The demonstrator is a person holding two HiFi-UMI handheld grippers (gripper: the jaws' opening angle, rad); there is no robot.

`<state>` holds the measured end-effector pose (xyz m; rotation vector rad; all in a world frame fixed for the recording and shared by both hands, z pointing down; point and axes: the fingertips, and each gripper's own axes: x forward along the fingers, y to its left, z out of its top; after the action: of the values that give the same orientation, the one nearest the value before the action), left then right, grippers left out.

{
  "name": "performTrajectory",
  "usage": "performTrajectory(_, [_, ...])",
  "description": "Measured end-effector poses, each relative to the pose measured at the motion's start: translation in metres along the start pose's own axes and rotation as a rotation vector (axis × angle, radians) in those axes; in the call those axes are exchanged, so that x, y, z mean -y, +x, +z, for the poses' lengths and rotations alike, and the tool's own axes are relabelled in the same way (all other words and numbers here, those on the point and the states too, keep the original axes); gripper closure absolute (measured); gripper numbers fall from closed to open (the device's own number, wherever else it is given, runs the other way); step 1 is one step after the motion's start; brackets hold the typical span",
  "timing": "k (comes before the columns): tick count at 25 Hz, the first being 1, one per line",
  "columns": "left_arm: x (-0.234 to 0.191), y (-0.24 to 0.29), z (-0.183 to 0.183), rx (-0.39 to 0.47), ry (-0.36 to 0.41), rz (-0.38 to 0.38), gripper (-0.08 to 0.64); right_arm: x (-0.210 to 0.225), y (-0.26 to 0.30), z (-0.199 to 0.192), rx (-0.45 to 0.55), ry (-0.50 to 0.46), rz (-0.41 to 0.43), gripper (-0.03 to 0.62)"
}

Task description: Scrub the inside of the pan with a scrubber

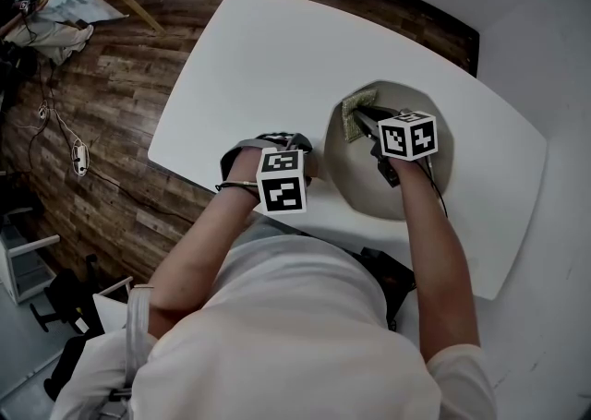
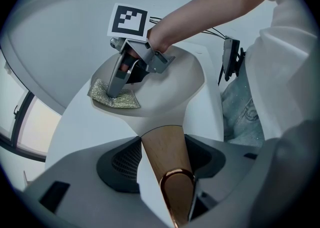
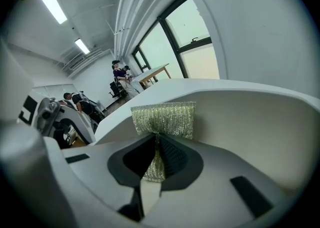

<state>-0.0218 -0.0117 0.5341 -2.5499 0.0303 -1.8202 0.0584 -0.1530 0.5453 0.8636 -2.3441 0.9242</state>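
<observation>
Scrubber (image 3: 165, 119) in R tool (image 3: 156, 142), prob. against pan (image 3: 250, 122)

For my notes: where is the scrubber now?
Head view: the scrubber is inside the pan, against its far-left wall, clamped in the right gripper.

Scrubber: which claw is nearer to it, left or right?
Right. The right claw is shut on the scrubber in the pan; the left claw holds the handle.

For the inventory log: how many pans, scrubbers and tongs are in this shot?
pan: 1
scrubber: 1
tongs: 2 (left tongs shut on the pan's handle, right tongs shut on the scrubber)
Total: 4
</observation>
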Motion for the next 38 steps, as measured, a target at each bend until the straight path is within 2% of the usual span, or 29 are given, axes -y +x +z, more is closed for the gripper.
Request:
performTrajectory(18, [-0.002, 0.000, -0.004, -0.014, 0.004, 0.002, 0.301, -0.044, 0.005, -0.013, -0.017, -0.028, 0.175, 0.552])
performTrajectory(30, [-0.002, -0.001, -0.005, -0.014, -0.002, -0.001, 0.301, -0.073, 0.000, -0.030, -0.091, -0.093, 0.295, 0.552])
performTrajectory(38, [-0.003, -0.001, -0.005, -0.018, -0.005, -0.007, 0.301, -0.095, -0.008, -0.050, -0.152, -0.106, 0.423, 0.552])
